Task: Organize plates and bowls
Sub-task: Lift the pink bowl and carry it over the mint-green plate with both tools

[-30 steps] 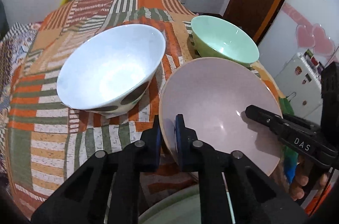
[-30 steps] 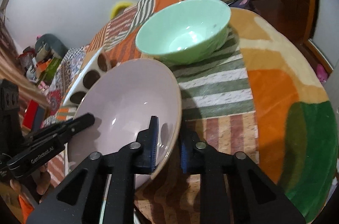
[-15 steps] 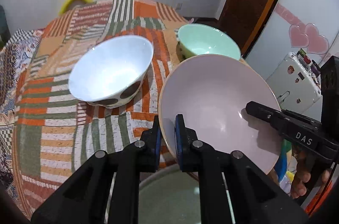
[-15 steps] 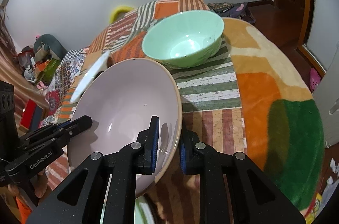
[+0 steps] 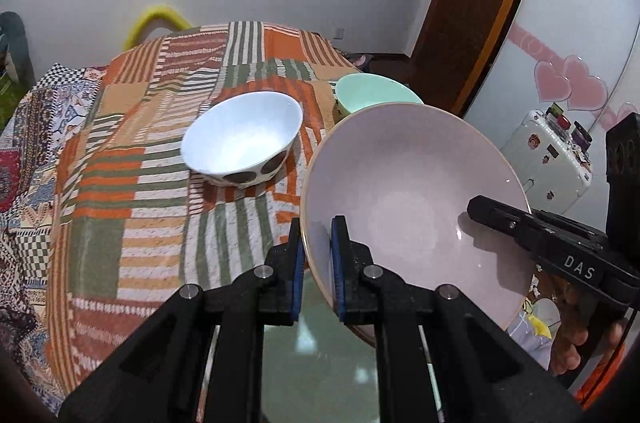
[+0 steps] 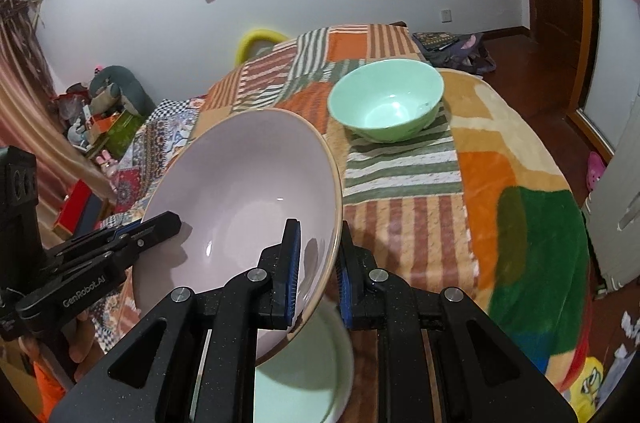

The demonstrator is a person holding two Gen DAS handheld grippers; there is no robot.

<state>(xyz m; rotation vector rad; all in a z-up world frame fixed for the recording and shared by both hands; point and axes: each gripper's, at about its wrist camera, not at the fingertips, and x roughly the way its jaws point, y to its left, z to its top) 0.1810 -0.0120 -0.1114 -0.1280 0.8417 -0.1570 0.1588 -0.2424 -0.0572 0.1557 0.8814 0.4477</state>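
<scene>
Nearest the cameras, both grippers clamp the same pink bowl (image 5: pixel 412 199) by opposite edges of its rim. The left gripper (image 5: pixel 316 263) has one blue pad inside the wall and one outside, and the right gripper (image 6: pixel 318 269) pinches the far edge the same way. Gripped on both sides, a wide, shallow dish like this probably stays level and cannot swing or slip from a single thin pinch. It hangs clear of the patchwork cloth (image 5: pixel 132 183), slightly tilted.

Directly beneath it, partly hidden by the fingers, sits a pale green dish (image 6: pixel 320 375); whether it is a plate or another bowl I cannot tell. Holding the pink one right above it suggests either a lift off a stack or a carry towards another spot.

Further out on the cloth stands a white bowl (image 5: pixel 244 139) with dark spots on its outside, upright and empty. Just beyond and to its right is a mint green bowl (image 6: pixel 386 105), also upright and empty, apart from the white one. Both are open and unstacked, so either could receive the pink bowl, though its wider rim makes nesting inside them doubtful.
</scene>
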